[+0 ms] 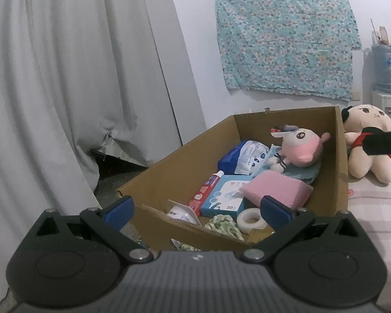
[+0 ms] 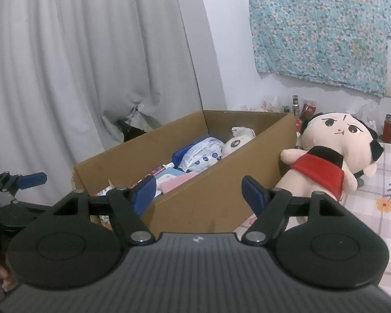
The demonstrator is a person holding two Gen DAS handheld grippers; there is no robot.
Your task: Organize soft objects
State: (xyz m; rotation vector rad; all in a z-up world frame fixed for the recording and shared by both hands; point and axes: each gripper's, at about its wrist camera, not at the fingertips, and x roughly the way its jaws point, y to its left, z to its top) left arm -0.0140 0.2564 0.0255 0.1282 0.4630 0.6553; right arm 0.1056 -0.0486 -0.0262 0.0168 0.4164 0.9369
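Small pink plush [image 1: 301, 147] already in box [image 1: 169, 168]; big doll [image 2: 333, 154] beside box still out. Both grippers, left [image 1: 196, 208] & right [image 2: 198, 190]: jaws spread, empty.

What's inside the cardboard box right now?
The cardboard box holds a pink-haired plush doll, blue wipes pack, toothpaste tube, blue-and-white carton, pink pad, tape roll and green-patterned cloth. Anything beneath them is covered.
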